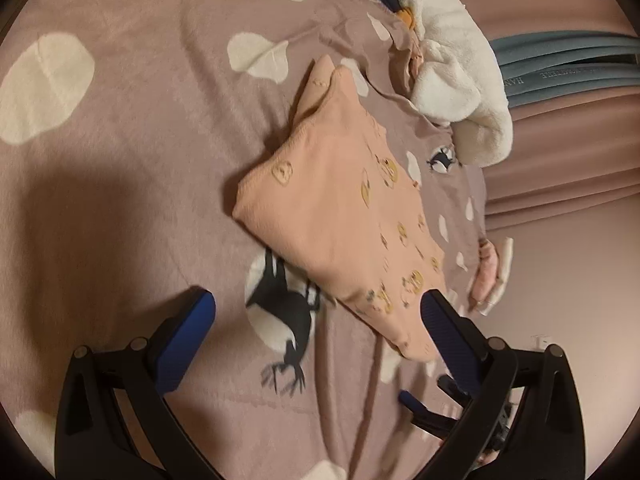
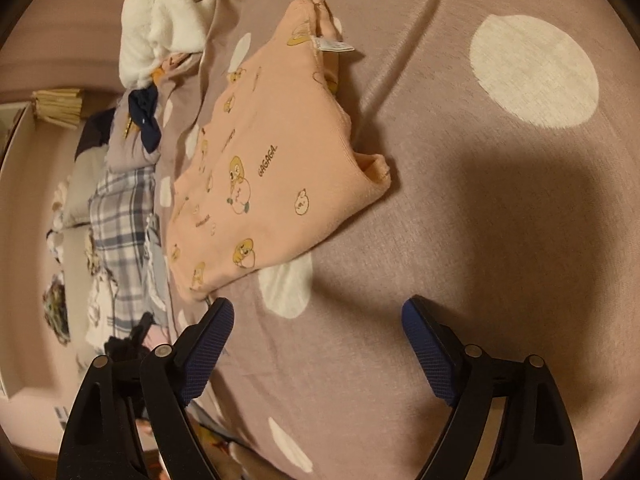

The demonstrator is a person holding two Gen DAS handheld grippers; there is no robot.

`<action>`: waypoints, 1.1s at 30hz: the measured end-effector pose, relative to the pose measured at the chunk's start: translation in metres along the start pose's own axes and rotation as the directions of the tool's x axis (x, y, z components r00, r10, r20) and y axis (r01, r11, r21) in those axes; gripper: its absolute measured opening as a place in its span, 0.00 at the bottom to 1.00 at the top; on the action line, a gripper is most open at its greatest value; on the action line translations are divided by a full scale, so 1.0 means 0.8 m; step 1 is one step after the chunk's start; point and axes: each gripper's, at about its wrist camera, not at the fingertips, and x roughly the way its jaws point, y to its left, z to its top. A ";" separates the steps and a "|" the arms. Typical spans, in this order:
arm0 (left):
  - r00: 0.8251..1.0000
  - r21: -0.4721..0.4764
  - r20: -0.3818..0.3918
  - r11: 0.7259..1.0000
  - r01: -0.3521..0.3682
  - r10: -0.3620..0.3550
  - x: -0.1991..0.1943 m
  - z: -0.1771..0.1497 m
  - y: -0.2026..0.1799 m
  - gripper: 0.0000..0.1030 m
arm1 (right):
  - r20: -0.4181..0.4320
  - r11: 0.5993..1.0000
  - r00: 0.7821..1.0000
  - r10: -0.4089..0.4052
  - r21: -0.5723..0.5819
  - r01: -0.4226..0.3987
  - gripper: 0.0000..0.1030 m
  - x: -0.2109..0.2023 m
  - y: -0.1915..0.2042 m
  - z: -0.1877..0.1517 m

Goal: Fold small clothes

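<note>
Left wrist view: looks down, close over the bedspread [image 1: 120, 160]; folded peach garment [image 1: 340, 216] toward 1 o'clock.
Right wrist view: close, downward; garment [image 2: 272, 160] toward 11 o'clock.
Shared: garment, bedspread [image 2: 480, 240], white fleece [image 1: 460, 80] [image 2: 160, 20].

The peach garment [image 2: 276, 152] carries the printed word "GAGAGA" beside its cartoon figures — a smaller repeat lower down is blurred. Its white care tag [image 2: 334, 45] is too small to read.
</note>
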 end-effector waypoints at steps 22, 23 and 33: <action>0.991 0.002 -0.059 0.993 0.120 -0.120 0.056 0.018 -0.017 1.00 | 0.033 0.984 0.983 0.179 0.007 -0.179 1.00 0.034 0.001 0.038; 0.988 -0.014 -0.062 0.990 0.138 -0.139 0.059 0.023 -0.015 1.00 | 0.032 0.984 0.983 0.180 0.006 -0.180 1.00 0.035 0.002 0.040; 0.960 -0.168 -0.067 0.951 0.259 -0.273 0.074 0.054 -0.008 1.00 | 0.043 0.982 0.981 0.188 0.006 -0.189 1.00 0.041 0.006 0.057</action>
